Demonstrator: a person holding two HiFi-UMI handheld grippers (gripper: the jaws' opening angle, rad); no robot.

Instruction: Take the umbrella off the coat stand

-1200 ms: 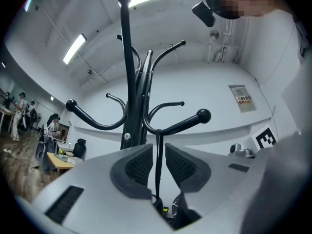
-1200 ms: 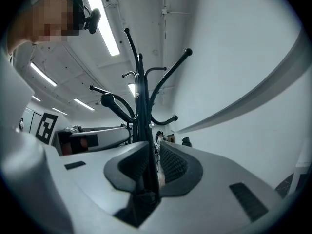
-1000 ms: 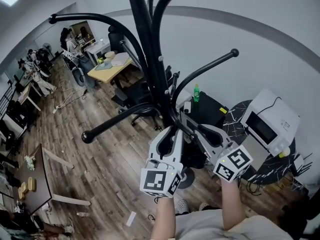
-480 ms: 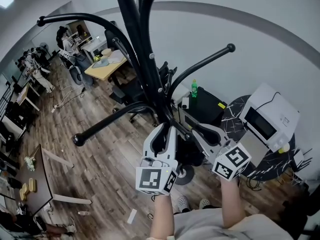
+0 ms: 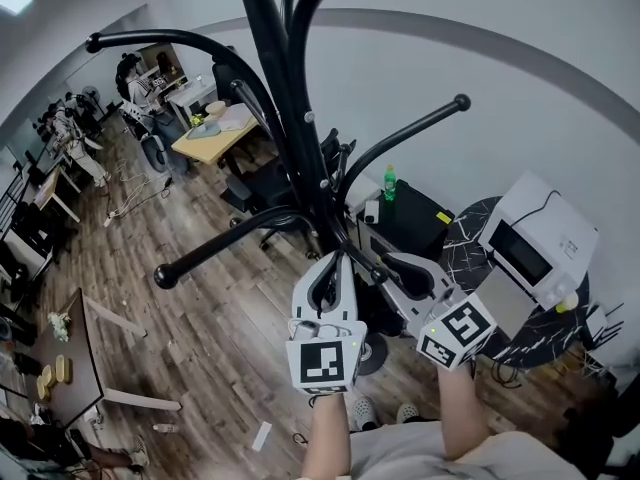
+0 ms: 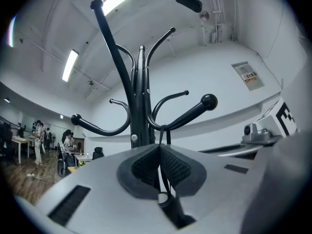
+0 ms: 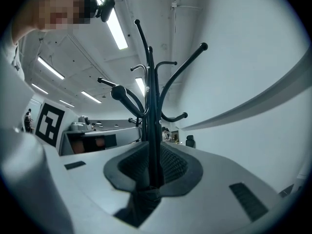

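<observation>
A black coat stand [image 5: 290, 118] with curved arms rises in front of me. A black folded umbrella [image 5: 384, 306] hangs low against the pole by a thin strap [image 6: 161, 135] looped over a knob-ended hook [image 6: 187, 113]. My left gripper [image 5: 335, 260] is shut on that strap just above the umbrella's top end [image 6: 165, 200]; in its own view the left gripper [image 6: 160, 155] shows its pads pinching the strap. My right gripper [image 5: 388, 264] is closed round the umbrella's dark body [image 7: 146, 199]; in its own view the right gripper [image 7: 154, 167] has pads on both sides of the body.
A white appliance [image 5: 540, 236] sits on a marbled table at the right. A green bottle [image 5: 390, 182] stands on a black cabinet [image 5: 420, 223] behind the stand. A black office chair [image 5: 262, 183], desks [image 5: 218, 133] and people lie to the left over wooden floor. White wall is close behind.
The left gripper's jaws have closed onto the umbrella's strap and the gripper has rolled slightly. The right gripper keeps its hold in the same place.
</observation>
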